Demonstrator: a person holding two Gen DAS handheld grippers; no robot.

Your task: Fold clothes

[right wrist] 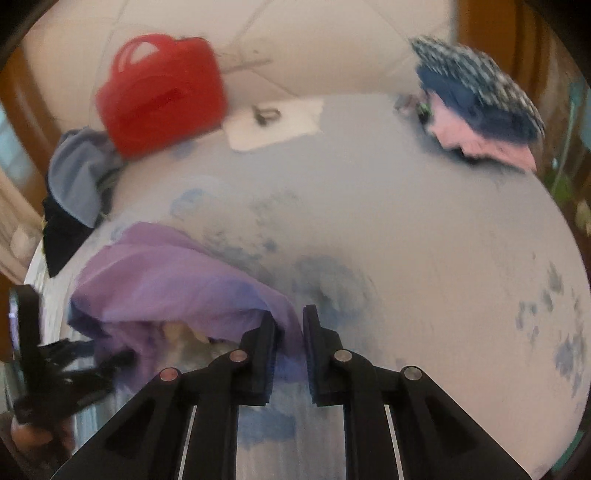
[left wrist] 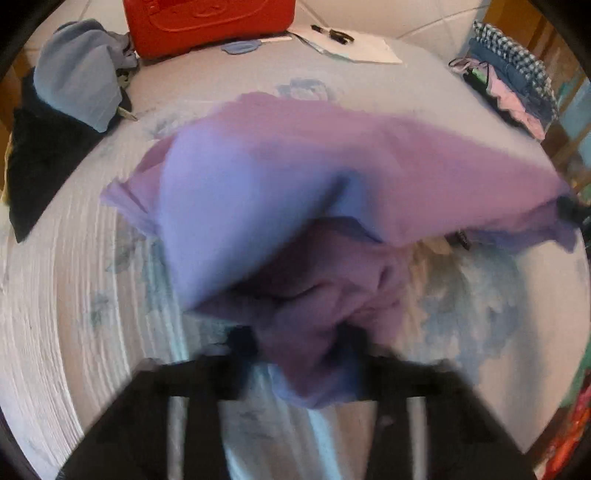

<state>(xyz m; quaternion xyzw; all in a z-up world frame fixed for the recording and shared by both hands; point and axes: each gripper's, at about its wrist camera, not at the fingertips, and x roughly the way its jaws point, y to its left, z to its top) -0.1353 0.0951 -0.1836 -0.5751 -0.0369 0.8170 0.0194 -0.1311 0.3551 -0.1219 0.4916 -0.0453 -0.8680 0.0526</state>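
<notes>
A lilac garment (left wrist: 295, 177) hangs stretched and blurred above the pale blue-patterned table cover (left wrist: 74, 295). My left gripper (left wrist: 299, 339) is shut on one bunched corner of it. My right gripper (right wrist: 290, 332) is shut on another corner of the same garment (right wrist: 166, 280), which sags to the left of its fingers. In the left wrist view the right gripper (left wrist: 570, 212) shows at the garment's far right end. In the right wrist view the left gripper (right wrist: 74, 365) shows at the lower left, blurred.
A red case (left wrist: 207, 22) stands at the back, with white papers and a black pen (left wrist: 332, 35) beside it. A heap of unfolded blue and dark clothes (left wrist: 74, 85) lies back left. A stack of folded clothes (left wrist: 509, 85) sits back right.
</notes>
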